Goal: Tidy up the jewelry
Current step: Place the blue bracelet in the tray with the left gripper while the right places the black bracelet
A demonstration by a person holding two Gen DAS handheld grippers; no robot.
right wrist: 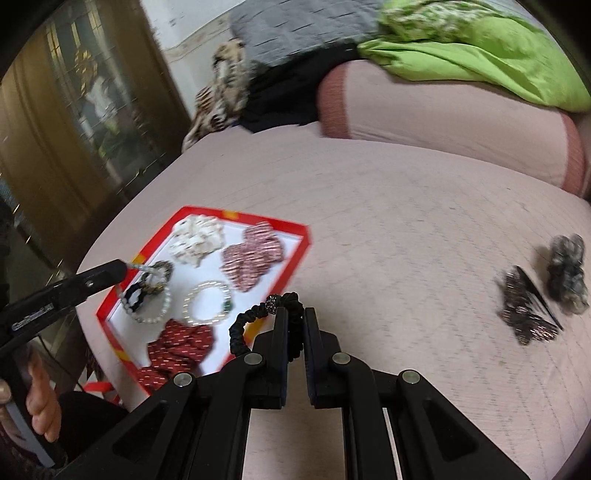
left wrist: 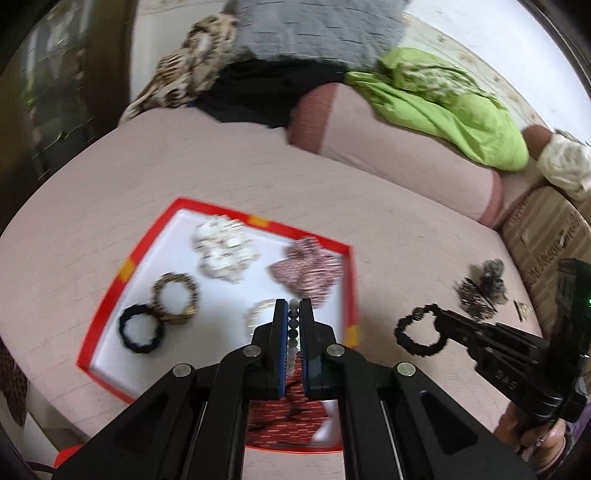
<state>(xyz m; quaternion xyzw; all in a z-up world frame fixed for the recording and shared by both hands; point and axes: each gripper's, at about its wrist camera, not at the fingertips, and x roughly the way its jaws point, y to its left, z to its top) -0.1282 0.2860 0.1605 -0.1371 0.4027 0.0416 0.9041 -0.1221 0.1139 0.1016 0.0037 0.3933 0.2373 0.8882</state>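
A red-rimmed tray with a white floor lies on the pink bed cover. In it are scrunchies, hair ties and a pearl bracelet. My left gripper hangs over the tray, shut on a strand of grey and white beads. The right wrist view shows that bead bracelet dangling from the left gripper. My right gripper is shut on a black hair tie with a sparkly bead, near the tray's right rim. From the left wrist view, the right gripper and its hair tie are right of the tray.
A glittery bow clip and a grey scrunchie lie on the cover to the right. A pink bolster, green cloth and a grey cushion lie behind. A cardboard box stands at the far right.
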